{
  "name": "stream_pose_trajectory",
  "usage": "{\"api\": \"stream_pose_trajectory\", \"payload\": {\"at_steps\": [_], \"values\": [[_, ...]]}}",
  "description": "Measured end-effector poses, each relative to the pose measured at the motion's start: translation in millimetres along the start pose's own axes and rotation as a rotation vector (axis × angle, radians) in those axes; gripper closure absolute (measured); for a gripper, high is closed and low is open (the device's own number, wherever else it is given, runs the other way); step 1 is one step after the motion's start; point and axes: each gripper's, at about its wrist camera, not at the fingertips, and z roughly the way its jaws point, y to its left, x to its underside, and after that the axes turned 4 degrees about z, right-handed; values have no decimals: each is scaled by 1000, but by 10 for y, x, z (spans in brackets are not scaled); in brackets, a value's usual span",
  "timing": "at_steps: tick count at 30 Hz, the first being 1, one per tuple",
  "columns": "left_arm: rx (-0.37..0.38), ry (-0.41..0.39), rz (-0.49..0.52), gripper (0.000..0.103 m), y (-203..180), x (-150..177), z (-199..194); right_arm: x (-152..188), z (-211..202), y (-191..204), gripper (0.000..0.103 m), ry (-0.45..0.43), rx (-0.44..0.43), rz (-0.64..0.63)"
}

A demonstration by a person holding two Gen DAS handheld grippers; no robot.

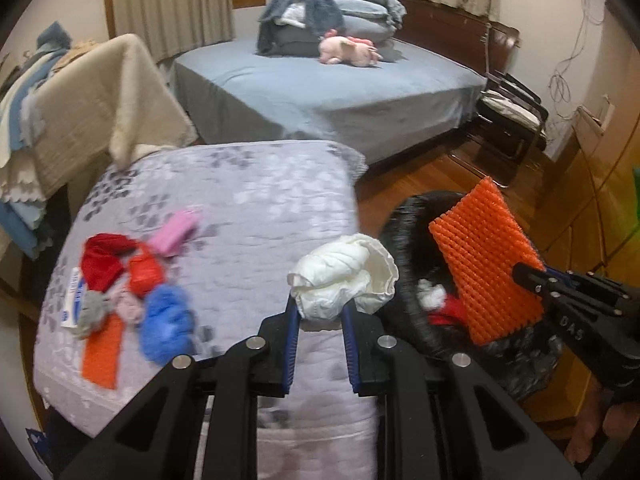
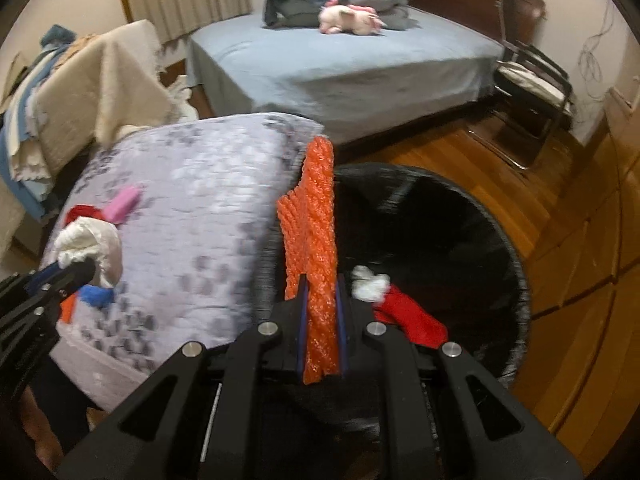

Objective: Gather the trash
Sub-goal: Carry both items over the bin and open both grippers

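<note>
Now | my left gripper (image 1: 320, 310) pinches a crumpled white wad (image 1: 340, 276) over the quilted cushion (image 1: 240, 208) | my right gripper (image 2: 322, 300) clamps an orange foam sheet (image 2: 314, 240) above the black bin (image 2: 460, 216)

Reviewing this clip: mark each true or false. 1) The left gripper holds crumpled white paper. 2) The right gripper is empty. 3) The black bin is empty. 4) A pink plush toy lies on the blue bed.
1) True: the left gripper is shut on the crumpled white paper.
2) False: the right gripper is shut on an orange foam net.
3) False: the black bin already holds a red scrap and a white wad.
4) True: the pink plush toy lies on the blue bed.
</note>
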Motion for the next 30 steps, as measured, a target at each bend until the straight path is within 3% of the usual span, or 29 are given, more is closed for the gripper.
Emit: {"api": "stream_pose_trajectory", "payload": {"at_steps": [13, 14, 17, 18, 23, 25, 30], "values": [[58, 52, 83, 82, -1158, -236, 582, -36, 384, -816, 92, 51, 85, 99], [71, 61, 96, 80, -1220, -269, 652, -39, 442, -851, 91, 57, 128, 119], [63, 73, 132, 54, -1347, -300, 802, -26, 540, -958, 80, 65, 126, 195], [60, 70, 141, 44, -1352, -299, 815, -8, 560, -1005, 76, 65, 119, 223], [44, 58, 175, 43, -1264, -238, 751, 70, 537, -1034, 75, 67, 111, 230], [37, 53, 171, 38, -1173, -200, 707, 71, 514, -990, 75, 69, 107, 213], [35, 58, 139, 38, -919, -138, 593, 58, 357, -855, 74, 51, 70, 168]]}}
